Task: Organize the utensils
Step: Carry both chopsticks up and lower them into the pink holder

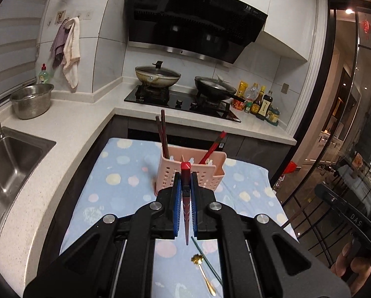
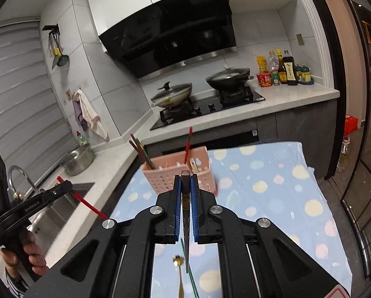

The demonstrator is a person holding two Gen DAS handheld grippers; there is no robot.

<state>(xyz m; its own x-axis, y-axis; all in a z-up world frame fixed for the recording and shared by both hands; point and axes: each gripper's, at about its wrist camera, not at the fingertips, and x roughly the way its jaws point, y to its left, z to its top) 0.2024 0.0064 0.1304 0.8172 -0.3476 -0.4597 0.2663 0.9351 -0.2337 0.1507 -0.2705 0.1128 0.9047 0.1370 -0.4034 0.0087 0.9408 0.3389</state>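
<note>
The left gripper [image 1: 185, 188] squeezes a red chopstick [image 1: 185, 171] and the right gripper [image 2: 185, 188] squeezes a dark chopstick [image 2: 185, 176], both near the pink basket [image 1: 205, 173].

- The caddy [image 1: 190, 173] is standing on the cloth [image 1: 115, 188], which is lying over a table in front of the worktop [image 1: 91, 114].
- Two chopsticks [image 1: 161, 136] are leaning in the caddy's left compartment; one chopstick [image 1: 212, 147] is leaning in its right.
- The left gripper [image 1: 185, 186] is hanging just before the caddy, a chopstick [image 1: 186, 198] lying between its jaws.
- The right gripper [image 2: 185, 186] is sitting right of the left one, gripping another chopstick [image 2: 185, 213].
- A spoon [image 1: 205, 273] and a thin stick [image 1: 206, 260] are lying on the cloth beneath the grippers.
- The sink [image 1: 9, 164] is lying to the left, a bowl [image 1: 32, 100] behind it.
- The stove [image 1: 180, 101] is sitting behind the caddy, carrying two pans [image 1: 158, 75], bottles [image 1: 257, 101] to its right.
</note>
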